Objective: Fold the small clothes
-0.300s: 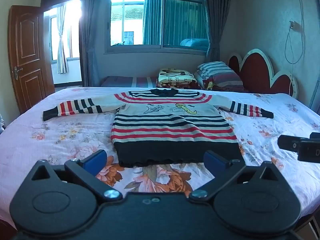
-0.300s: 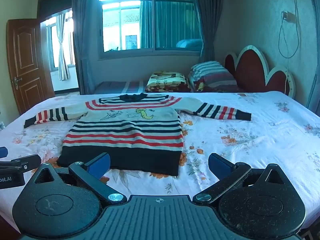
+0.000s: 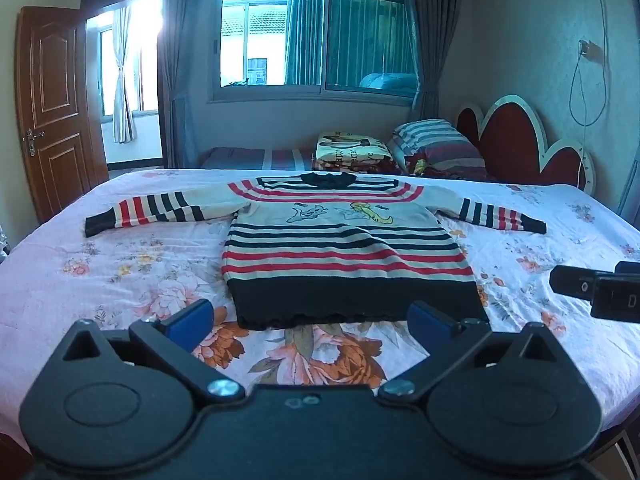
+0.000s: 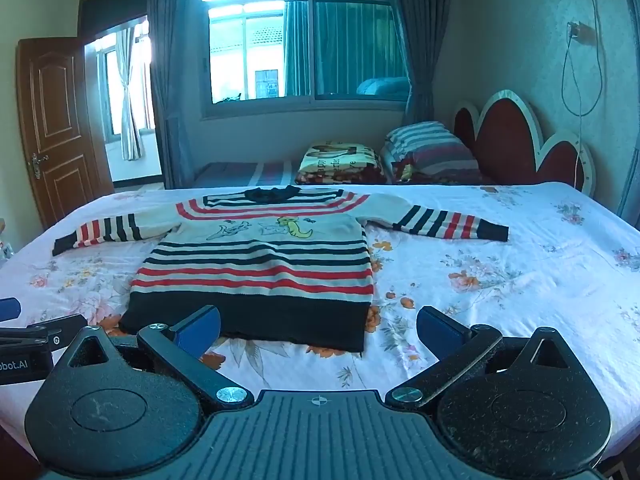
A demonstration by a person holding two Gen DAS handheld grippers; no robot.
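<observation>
Striped sweater point(image 3: 344, 256) spread flat on bed point(image 3: 120, 280), hem nearest, sleeves outstretched sideways. Left gripper point(image 3: 310, 316) and right gripper point(image 4: 318, 330) poised just short of hem, both spread wide, empty.

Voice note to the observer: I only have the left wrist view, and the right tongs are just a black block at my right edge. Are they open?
Observer: Yes. In the right wrist view the right tongs stand wide open, with nothing gripped between the blue pads.
Operator: What are they lined up with?
Observer: The dark hem of the sweater. In that view the hem's right end shows between the two pads, and neither pad presses on it.
</observation>
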